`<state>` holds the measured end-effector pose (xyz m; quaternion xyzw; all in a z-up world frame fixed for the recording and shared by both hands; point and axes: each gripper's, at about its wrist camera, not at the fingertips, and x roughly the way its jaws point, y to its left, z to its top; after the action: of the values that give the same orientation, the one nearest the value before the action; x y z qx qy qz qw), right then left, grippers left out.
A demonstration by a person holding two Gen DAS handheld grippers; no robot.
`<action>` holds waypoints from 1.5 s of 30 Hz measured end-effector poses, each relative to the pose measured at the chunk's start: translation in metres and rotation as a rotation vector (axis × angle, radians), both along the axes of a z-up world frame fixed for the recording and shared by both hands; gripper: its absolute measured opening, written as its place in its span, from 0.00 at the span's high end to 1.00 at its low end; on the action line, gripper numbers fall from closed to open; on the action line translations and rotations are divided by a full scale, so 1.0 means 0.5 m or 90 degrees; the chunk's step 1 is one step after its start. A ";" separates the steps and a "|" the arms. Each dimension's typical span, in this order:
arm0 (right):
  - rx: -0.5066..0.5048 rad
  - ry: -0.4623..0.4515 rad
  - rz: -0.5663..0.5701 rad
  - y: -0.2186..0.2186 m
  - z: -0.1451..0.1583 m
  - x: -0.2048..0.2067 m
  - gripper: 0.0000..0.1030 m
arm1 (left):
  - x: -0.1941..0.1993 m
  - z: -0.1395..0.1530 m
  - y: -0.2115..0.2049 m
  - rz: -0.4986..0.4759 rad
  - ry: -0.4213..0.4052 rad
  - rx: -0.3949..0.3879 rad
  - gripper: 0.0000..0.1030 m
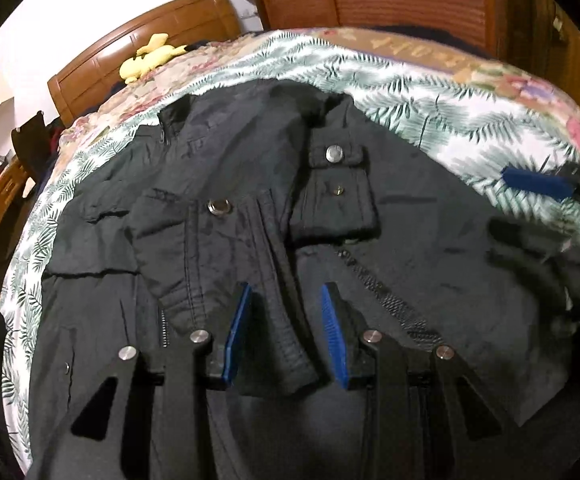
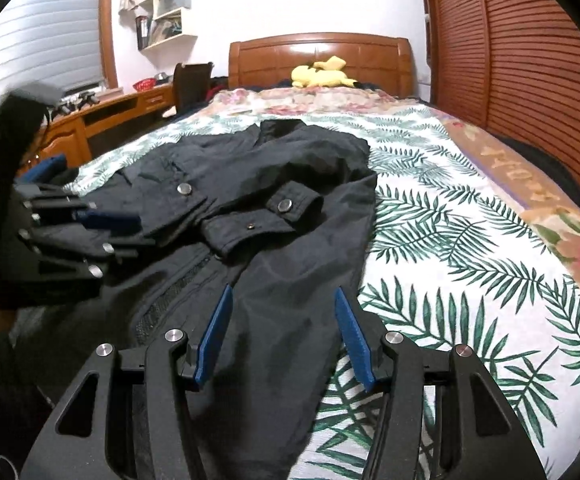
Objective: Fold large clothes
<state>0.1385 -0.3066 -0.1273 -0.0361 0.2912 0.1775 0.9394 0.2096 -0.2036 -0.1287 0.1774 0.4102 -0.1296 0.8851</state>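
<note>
Jacket [image 2: 273, 200], black, thin shell-type fabric, spread face up across the left half of the bedspread [image 2: 470, 240], collar toward the headboard [image 2: 322, 56]. Both sleeves folded in over the chest, cuffs [image 1: 336, 196] meeting near the middle, each closed with a silver snap [image 1: 333, 154]. Third snap [image 1: 217, 206] on the chest flap just beside them. Front zipper [image 1: 390, 300] running down from under the cuffs, looks partly undone, mesh lining showing along it. Lots of soft wrinkles, right side edge lying fairly straight against the leafy print.

Left gripper [image 1: 285, 328] low over the jacket front, blue pads [image 1: 237, 332] parted with a ridge of fabric lying between them, not pinched on anything as far as visible. Right gripper [image 2: 283, 336] over the jacket's lower right edge, spread wide, nothing held, one pad over black cloth and the other over the bedspread.

Yellow plush [image 2: 322, 72] sitting at the head of the bed. Wooden desk [image 2: 121, 108] off the left side, louvered wardrobe doors [image 2: 510, 60] along the right.
</note>
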 end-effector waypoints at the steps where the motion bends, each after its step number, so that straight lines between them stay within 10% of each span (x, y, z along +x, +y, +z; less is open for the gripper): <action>1: 0.005 0.000 0.000 -0.005 0.001 0.000 0.47 | 0.005 -0.007 -0.002 0.001 0.004 0.011 0.67; 9: 0.029 0.002 -0.002 -0.017 0.012 0.002 0.47 | 0.007 -0.027 0.004 0.002 -0.022 0.075 0.75; 18: 0.001 0.005 0.027 0.040 0.005 0.021 0.47 | -0.019 0.050 0.135 0.057 -0.112 0.002 0.89; 45: -0.070 0.004 0.019 0.130 -0.017 0.055 0.47 | -0.137 0.060 0.392 0.110 -0.070 -0.161 0.74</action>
<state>0.1662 -0.2416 -0.1357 -0.0917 0.3031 0.1755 0.9322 0.1412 -0.0076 -0.0986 0.0352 0.3557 -0.0935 0.9293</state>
